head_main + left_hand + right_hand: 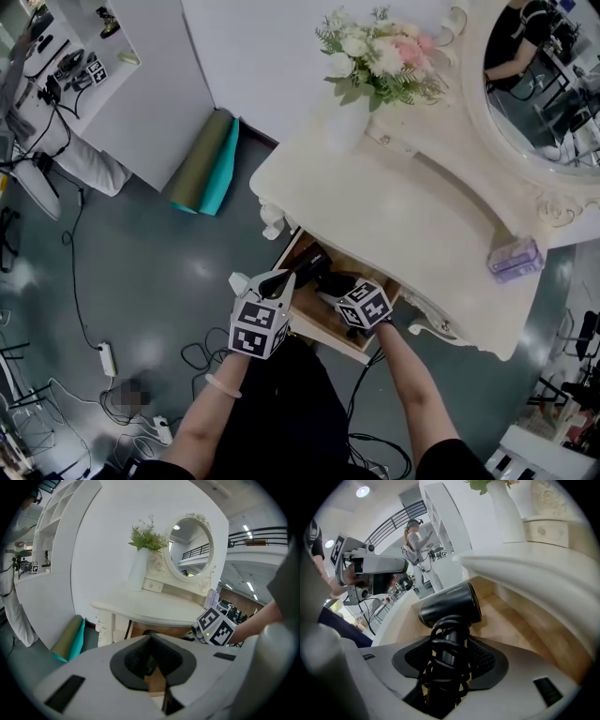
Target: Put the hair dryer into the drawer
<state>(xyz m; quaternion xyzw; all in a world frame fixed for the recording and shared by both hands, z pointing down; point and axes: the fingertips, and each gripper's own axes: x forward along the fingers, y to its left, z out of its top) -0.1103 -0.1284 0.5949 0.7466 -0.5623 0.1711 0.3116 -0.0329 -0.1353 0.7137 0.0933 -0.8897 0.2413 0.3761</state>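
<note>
The hair dryer (450,604) hangs inside the open drawer (511,625), its barrel just above the drawer's wooden floor and its handle pointing back toward you. Your right claw (450,656) pinches that handle through the cord (446,641) wound round it, so the pads bear partly on loose coils rather than on the handle itself. That is the main risk: the coils could roll or slide in the grip, and the dryer could twist or drop before you set it down. A loop of cord could also hang over the drawer's front rim and catch when the drawer is pushed shut, so lay the dryer fully inside before you let go. The tabletop's (403,197) edge overhangs the drawer's back part, so a raised barrel could strike it. Your left claw (152,656) sits at the drawer's front left corner, pressed almost together and holding nothing I can make out.
</note>
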